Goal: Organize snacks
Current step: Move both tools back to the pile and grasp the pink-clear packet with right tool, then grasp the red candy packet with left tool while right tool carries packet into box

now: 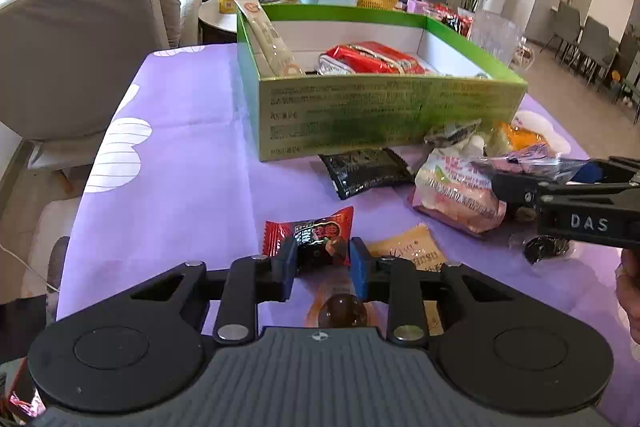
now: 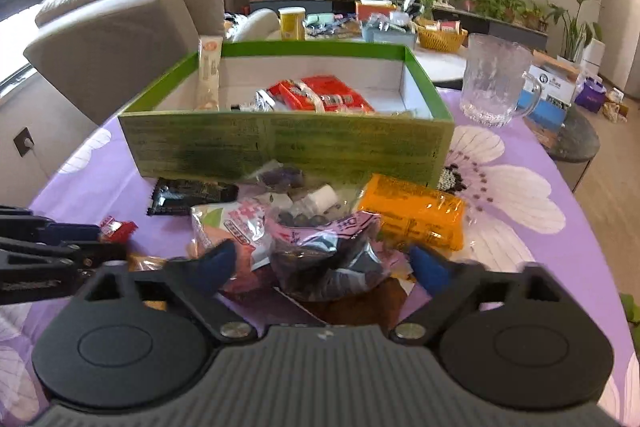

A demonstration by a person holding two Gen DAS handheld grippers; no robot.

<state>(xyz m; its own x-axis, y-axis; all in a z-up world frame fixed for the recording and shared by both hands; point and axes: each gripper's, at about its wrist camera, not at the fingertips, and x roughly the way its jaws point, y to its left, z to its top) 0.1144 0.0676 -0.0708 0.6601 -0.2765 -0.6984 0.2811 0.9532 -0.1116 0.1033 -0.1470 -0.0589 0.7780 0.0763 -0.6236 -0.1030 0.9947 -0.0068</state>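
Note:
A green box (image 1: pixel 360 115) stands on the purple tablecloth and holds red snack packs (image 1: pixel 372 59) and a tall beige pack (image 1: pixel 272 39). My left gripper (image 1: pixel 323 259) is shut on a small red and black snack packet (image 1: pixel 312 235) low over the cloth. My right gripper (image 2: pixel 320 267) is open, its blue fingers (image 2: pixel 216 267) on either side of a clear pink bag of dark snacks (image 2: pixel 328 251) in the loose pile. The box also shows in the right wrist view (image 2: pixel 280 147). The right gripper shows in the left wrist view (image 1: pixel 560 187).
Loose snacks lie in front of the box: a black packet (image 1: pixel 364 171), a pink bag (image 1: pixel 456 191), an orange pack (image 2: pixel 416 215), a yellow packet (image 1: pixel 412 251). A glass mug (image 2: pixel 496 87) stands right of the box. A beige sofa (image 1: pixel 80 27) lies left.

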